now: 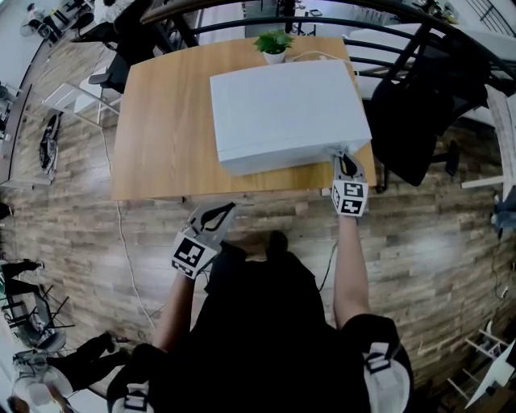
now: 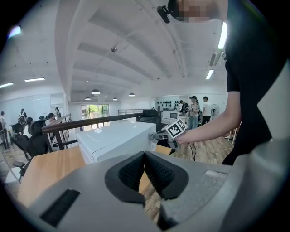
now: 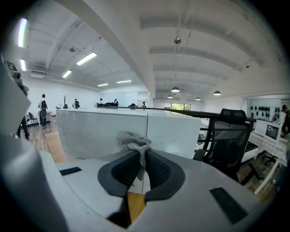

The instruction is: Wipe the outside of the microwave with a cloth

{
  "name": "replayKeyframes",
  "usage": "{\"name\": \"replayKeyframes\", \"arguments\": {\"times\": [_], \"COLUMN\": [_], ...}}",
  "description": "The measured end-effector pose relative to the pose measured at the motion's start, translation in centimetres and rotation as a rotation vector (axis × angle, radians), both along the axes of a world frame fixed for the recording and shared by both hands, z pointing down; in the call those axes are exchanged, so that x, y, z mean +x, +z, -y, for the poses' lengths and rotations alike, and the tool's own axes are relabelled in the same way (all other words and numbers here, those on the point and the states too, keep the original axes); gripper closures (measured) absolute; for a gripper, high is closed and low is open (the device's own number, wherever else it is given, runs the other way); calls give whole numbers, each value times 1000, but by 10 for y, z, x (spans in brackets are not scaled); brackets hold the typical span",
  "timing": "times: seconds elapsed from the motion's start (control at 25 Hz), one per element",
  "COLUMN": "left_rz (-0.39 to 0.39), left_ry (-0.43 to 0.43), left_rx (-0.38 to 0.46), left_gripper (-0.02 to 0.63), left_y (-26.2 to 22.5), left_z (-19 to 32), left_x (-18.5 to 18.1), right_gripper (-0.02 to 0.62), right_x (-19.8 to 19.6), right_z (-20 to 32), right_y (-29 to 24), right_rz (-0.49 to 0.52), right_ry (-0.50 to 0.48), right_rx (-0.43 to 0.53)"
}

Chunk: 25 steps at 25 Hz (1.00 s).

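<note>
The microwave (image 1: 286,109), a plain white box, stood on the right half of a wooden table (image 1: 161,121), its front turned toward the person and lying close to the table's near edge. A small grey cloth (image 3: 133,139) was bunched up at that front face, near the upright seam between the door and the narrower panel on its right. The right gripper (image 1: 345,161) had its jaws clamped on the cloth, with a tail of the fabric hanging down between the dark ribbed pads (image 3: 158,168). From the head view the tip of this gripper met the microwave at the top front edge, close to its right corner, with the person's right arm stretched out straight behind it. The left gripper (image 1: 226,208) was held well apart from the microwave, off the table's near edge and over the wood-plank floor (image 1: 81,226), pointing up toward the table. Its jaws were pressed together with nothing between them. Behind the microwave, at the far edge of the table, stood a small green plant (image 1: 274,43) in a white pot. A black office chair (image 1: 419,113) stood just beside the table's right side, and a dark curved railing (image 1: 242,6) ran beyond the table.
</note>
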<state>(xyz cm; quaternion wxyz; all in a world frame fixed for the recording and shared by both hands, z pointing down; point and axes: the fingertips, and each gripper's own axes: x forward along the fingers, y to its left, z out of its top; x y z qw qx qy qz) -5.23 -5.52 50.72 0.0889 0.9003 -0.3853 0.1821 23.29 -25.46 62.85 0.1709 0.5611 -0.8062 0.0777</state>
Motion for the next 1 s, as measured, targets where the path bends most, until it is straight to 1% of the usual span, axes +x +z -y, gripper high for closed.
{"name": "replayKeyframes", "arguments": {"times": [0.24, 0.36, 0.56, 0.68, 0.72, 0.84, 1.0], "left_rz": [-7, -6, -10, -6, -5, -7, -2], "left_ry": [-8, -2, -8, 5, 4, -18, -25], "left_rx": [-11, 13, -5, 28, 27, -5, -11], "left_gripper": [603, 603, 603, 603, 603, 603, 603], "left_y": [5, 2, 6, 4, 4, 6, 7], "left_z": [-3, 0, -5, -7, -9, -18, -27], "left_x": [-12, -17, -22, -29, -32, -47, -64], "right_gripper": [568, 568, 568, 568, 568, 568, 568], "right_x": [-13, -26, -48, -60, -64, -78, -95], "right_z": [-6, -9, -14, -15, -16, -20, -25], "right_y": [13, 14, 20, 22, 22, 24, 29], "right_rz": [-5, -6, 4, 6, 5, 5, 9], "right_ry": [-7, -23, -52, -58, -59, -67, -69], "right_rx": [-34, -40, -52, -54, -55, -64, -68]}}
